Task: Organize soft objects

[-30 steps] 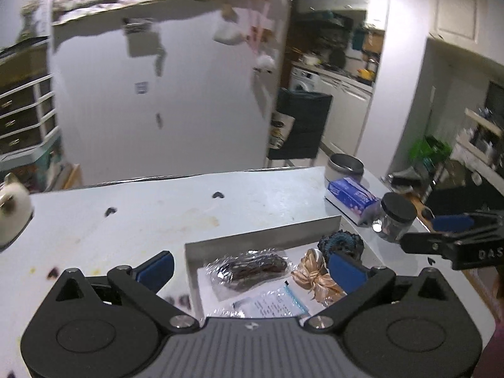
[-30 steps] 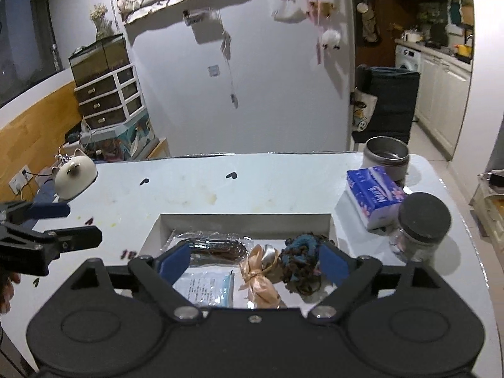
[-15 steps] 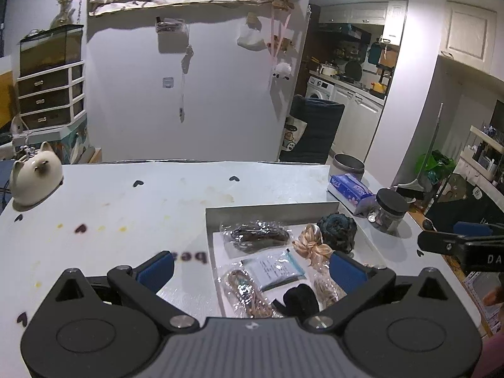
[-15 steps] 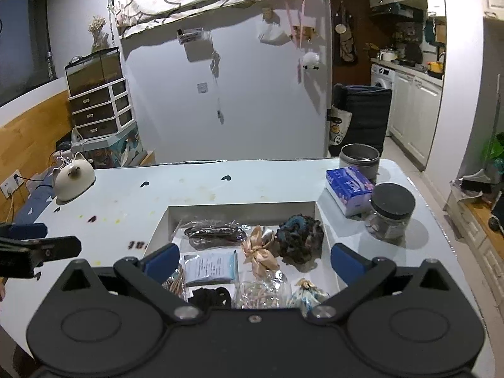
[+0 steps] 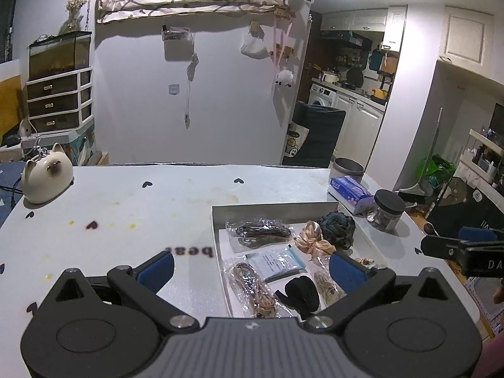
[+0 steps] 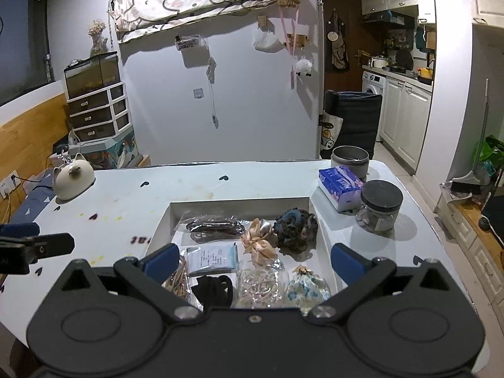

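**Both tools spread wide, hovering over the tray, nothing gripped**

Left tool: blue-padded fingers wide apart, empty, held above the near-left edge of the shallow white rectangular tray. Right tool: same, fingers wide apart, empty, above the tray's near edge. Each tool shows at the edge of the other's view, well off to the side.

The tray sits on the white counter with small heart prints, towards its right half. All soft items are inside the tray:
- dark hair ties in a clear plastic bag, far-left corner
- peach satin bow scrunchie, middle
- dark teal knitted scrunchie, touching the bow on its right
- flat clear packet with a printed paper insert, near-left, in front of the bagged ties
- tan cords in a clear bag, at the left wall, near side
- black fabric hair band, near edge, partly hidden by the right tool's body
- clear bag of pale beaded bands, just right of the black band
- pale blue floral scrunchie, near-right corner

Off-tray on the counter: blue-and-white tissue pack, glass jar with a black lid just beside it, grey metal tin behind the pack, cream cat-shaped ceramic piece at the far left.
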Available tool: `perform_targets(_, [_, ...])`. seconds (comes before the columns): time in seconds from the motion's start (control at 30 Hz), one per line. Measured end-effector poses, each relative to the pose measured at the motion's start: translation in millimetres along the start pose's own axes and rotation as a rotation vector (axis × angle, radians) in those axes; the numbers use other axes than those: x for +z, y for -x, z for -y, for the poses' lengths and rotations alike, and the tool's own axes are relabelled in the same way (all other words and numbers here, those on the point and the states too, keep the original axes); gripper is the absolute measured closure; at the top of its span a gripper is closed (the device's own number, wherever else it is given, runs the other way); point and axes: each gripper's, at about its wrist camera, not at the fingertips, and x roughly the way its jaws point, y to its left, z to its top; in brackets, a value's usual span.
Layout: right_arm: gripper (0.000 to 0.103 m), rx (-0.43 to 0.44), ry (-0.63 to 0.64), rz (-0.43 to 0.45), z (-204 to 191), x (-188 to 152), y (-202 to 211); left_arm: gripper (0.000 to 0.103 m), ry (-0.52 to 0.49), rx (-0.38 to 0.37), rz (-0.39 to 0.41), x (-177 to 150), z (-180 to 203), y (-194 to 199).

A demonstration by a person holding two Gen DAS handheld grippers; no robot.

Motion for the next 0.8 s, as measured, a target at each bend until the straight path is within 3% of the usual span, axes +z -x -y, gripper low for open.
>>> perform_targets(0.8, [0.0,0.001,0.004,0.007,-10,-10,11,0.0,-0.002,0.022,0.01,-6,-3,13])
